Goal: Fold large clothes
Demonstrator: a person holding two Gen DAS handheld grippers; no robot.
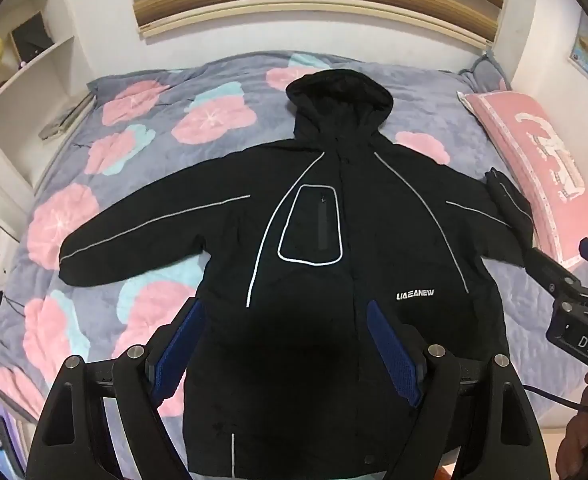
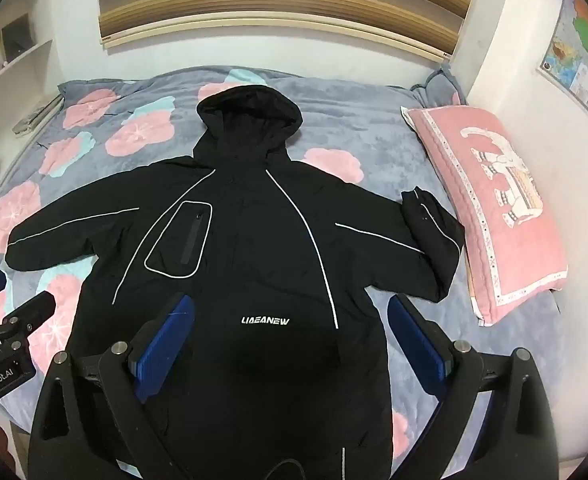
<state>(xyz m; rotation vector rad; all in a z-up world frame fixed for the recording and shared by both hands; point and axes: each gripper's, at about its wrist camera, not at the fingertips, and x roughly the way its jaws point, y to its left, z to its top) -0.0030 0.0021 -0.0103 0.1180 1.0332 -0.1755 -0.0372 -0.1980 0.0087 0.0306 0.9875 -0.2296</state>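
A black hooded jacket (image 1: pixel 313 240) with white piping lies face up on the bed, hood toward the headboard. Its left sleeve (image 1: pixel 142 236) stretches out straight. Its right sleeve (image 2: pixel 425 224) bends back on itself beside the pillow. My left gripper (image 1: pixel 286 320) hovers open above the jacket's lower body, with nothing between its blue pads. In the right wrist view my right gripper (image 2: pixel 294 316) also stands open above the jacket (image 2: pixel 254 260), over the lower right half, holding nothing. Each gripper shows at the edge of the other's view.
The bed (image 1: pixel 142 152) wears a grey quilt with pink and teal flowers. A pink pillow (image 2: pixel 489 208) lies along the right side by the wall. White shelves (image 1: pixel 22 72) stand at the left. A wooden headboard (image 2: pixel 278 12) runs along the back. A map (image 2: pixel 581 64) hangs at the right.
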